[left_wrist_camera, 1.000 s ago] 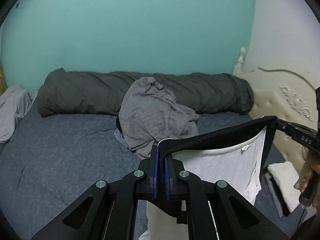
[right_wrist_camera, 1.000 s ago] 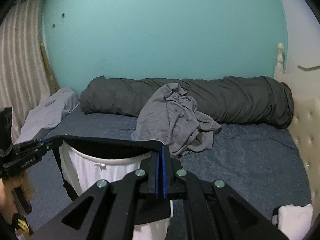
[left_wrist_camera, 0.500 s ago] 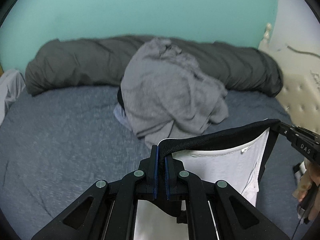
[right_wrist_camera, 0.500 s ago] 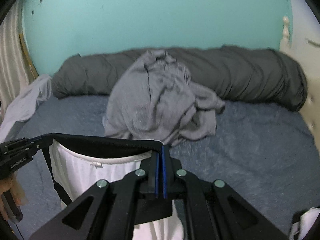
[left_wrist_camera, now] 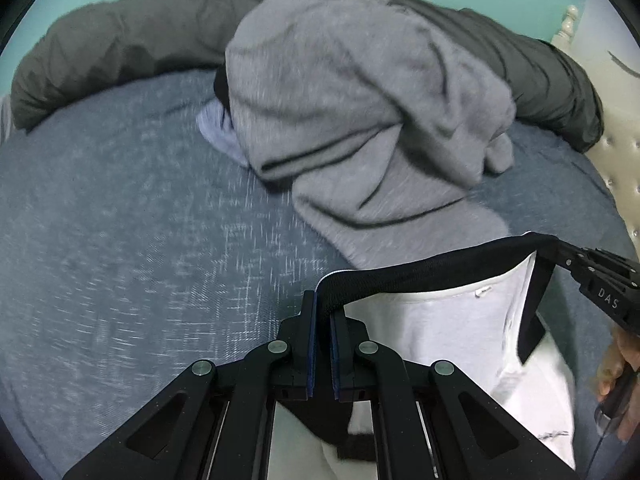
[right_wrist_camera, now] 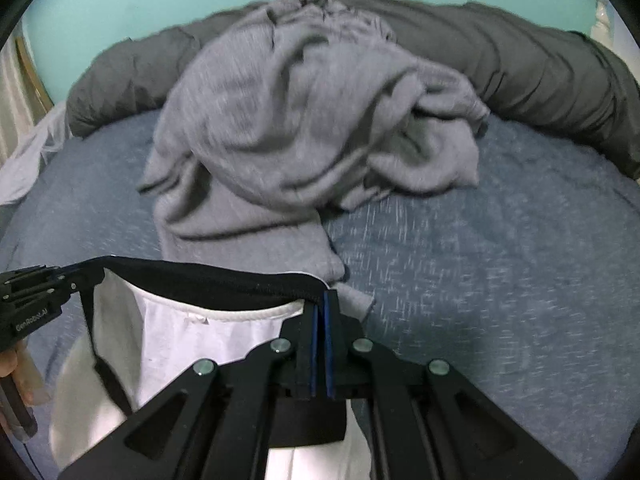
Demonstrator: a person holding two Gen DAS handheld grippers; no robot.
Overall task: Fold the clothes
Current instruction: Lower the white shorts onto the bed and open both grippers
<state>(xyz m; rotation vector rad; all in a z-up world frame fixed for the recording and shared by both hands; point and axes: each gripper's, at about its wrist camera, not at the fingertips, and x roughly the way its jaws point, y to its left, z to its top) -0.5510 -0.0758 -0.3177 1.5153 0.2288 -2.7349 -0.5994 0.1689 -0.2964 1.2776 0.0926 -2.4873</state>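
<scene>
Black linkage arms, silver screws, blue-lined jaws

Bedsheet [left_wrist_camera: 120,240]: blue woven cloth, matt, flecked.
Grey garment [left_wrist_camera: 360,112], twelve o'clock: soft matt knit.
Held garment [left_wrist_camera: 452,328]: smooth white cloth, black ribbed edging.
Left gripper [left_wrist_camera: 323,312]: matt black plastic, shiny metal screws.

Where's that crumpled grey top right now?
The grey top lies heaped mid-bed in both views, leaning on the dark rolled duvet behind it, just beyond the black-and-white garment stretched between the claws.
</scene>
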